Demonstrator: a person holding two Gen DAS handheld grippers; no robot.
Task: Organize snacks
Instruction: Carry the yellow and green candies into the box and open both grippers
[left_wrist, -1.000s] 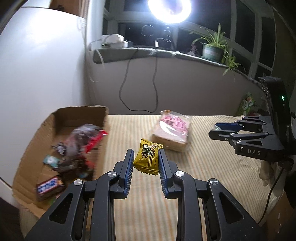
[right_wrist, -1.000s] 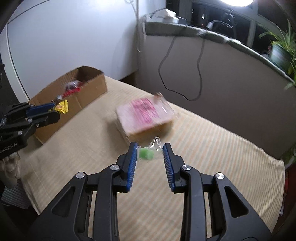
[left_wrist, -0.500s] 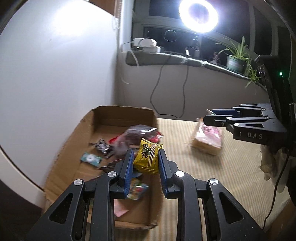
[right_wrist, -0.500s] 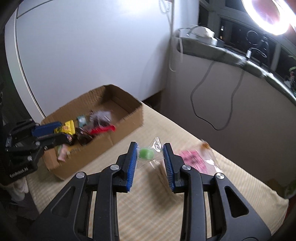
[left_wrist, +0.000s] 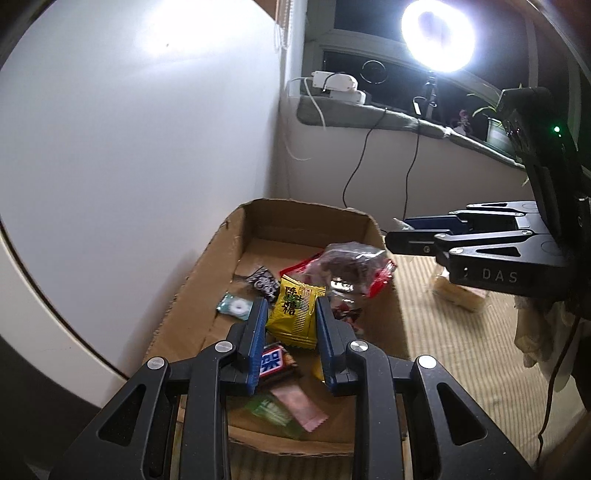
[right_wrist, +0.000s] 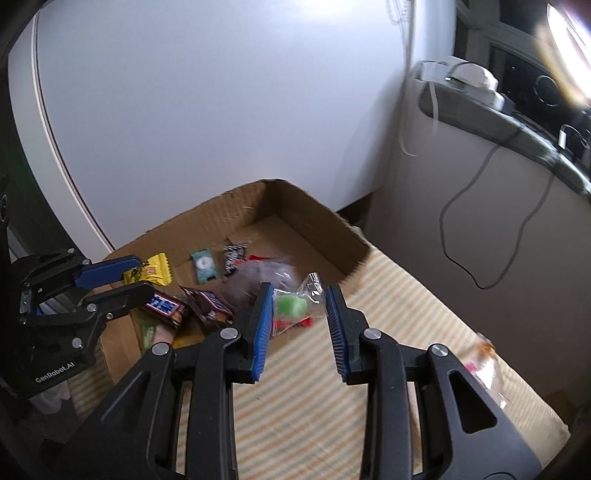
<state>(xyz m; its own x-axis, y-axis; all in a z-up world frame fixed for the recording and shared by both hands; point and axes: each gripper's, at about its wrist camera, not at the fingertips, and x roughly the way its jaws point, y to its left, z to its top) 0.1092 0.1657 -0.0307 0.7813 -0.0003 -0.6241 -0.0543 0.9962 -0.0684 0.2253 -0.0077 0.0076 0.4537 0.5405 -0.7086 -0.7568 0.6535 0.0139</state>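
Note:
My left gripper (left_wrist: 290, 306) is shut on a yellow snack packet (left_wrist: 295, 314) and hangs over the open cardboard box (left_wrist: 258, 218). The box holds several wrapped snacks, among them a clear bag with red trim (left_wrist: 351, 266) and a blue chocolate bar (left_wrist: 273, 362). My right gripper (right_wrist: 298, 295) is shut on a clear wrapper with a green candy (right_wrist: 291, 306), just above the box's near right wall (right_wrist: 332, 236). In the right wrist view the left gripper (right_wrist: 122, 275) shows at the left with the yellow packet (right_wrist: 155, 271).
The box stands at the left end of a striped mat (left_wrist: 443, 332), against a white wall panel (left_wrist: 129, 147). A pink-labelled bag (right_wrist: 484, 362) lies on the mat at the right. Behind are a ledge with cables (left_wrist: 369, 110), a ring light (left_wrist: 437, 37) and a potted plant (left_wrist: 495, 129).
Both grippers have swung left from over the mat to the box, each still holding its snack. The pink-labelled bag has slid toward the right edge of both views.

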